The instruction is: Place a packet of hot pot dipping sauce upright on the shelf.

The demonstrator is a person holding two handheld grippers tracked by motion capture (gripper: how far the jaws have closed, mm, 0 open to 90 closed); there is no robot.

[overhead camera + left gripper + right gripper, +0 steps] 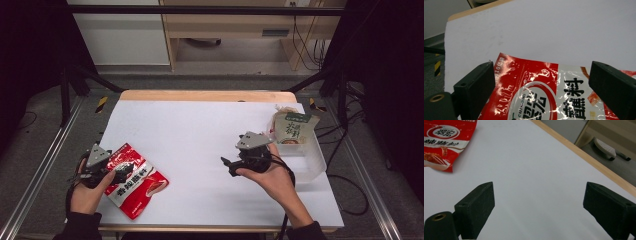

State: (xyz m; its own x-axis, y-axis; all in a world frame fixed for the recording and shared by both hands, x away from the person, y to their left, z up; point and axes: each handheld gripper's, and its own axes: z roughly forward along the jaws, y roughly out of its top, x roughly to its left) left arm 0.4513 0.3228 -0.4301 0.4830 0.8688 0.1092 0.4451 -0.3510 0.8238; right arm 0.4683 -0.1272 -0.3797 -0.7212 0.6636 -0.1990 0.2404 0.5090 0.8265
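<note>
A red and white sauce pouch [136,181] lies flat at the front left of the white table [200,130]. My left gripper [122,171] is held low over the pouch's left end, jaws wide open. In the left gripper view the pouch [541,100] spreads beneath the open left gripper [541,73], and I cannot tell whether the jaws touch it. My right gripper [229,164] hovers right of centre, pointing left, open and empty. In the right gripper view the open right gripper [537,195] stands over bare table, with the pouch [444,142] far off at the upper left.
A clear plastic tub [312,157] stands at the table's right edge and holds a white and green pouch [292,127]. The wooden table edge [200,95] runs along the back. Metal frame rails [40,165] flank the table, and cables [350,190] lie on the floor at right.
</note>
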